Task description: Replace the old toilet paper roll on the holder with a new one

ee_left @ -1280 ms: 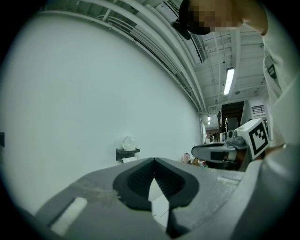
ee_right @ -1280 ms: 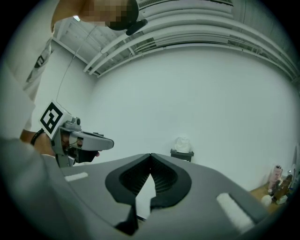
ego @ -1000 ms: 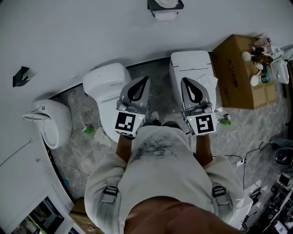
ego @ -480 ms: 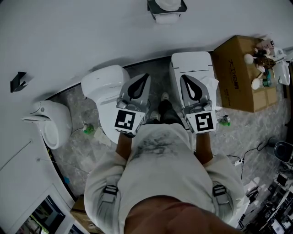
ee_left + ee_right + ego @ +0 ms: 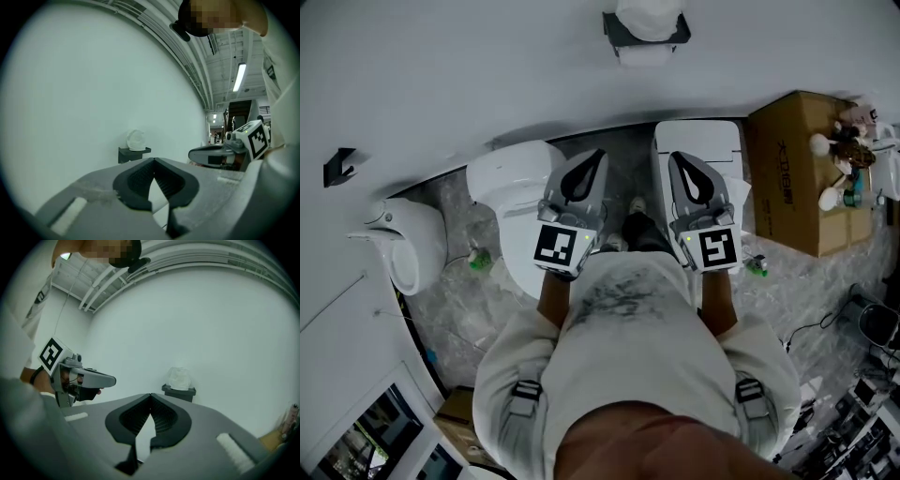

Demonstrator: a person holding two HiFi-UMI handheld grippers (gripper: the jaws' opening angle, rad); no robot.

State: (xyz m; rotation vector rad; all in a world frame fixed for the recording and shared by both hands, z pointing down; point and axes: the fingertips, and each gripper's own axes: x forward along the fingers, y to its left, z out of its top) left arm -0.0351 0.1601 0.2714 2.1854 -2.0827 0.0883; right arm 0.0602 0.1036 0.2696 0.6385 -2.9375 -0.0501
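A dark wall holder (image 5: 645,28) hangs on the white wall at the top of the head view. A white wrapped roll (image 5: 647,13) rests on top of it and an old paper roll (image 5: 642,54) shows under it. My left gripper (image 5: 600,155) and right gripper (image 5: 673,157) are held side by side, level, pointing at the wall below the holder. Both are shut with nothing between the jaws. In the left gripper view the holder (image 5: 133,153) with the roll (image 5: 136,140) stands just above my shut tips (image 5: 153,161). The right gripper view shows the holder (image 5: 178,392) right of its tips (image 5: 150,395).
Below the grippers stand a rounded toilet (image 5: 511,173) and a square toilet (image 5: 698,141). A urinal (image 5: 403,248) hangs at the left. At the right a cardboard box (image 5: 797,169) carries small items. Cables lie at the lower right.
The person has stepped closer to the wall, carrying both grippers forward together. The holder looks nearer. Both jaws stay shut.
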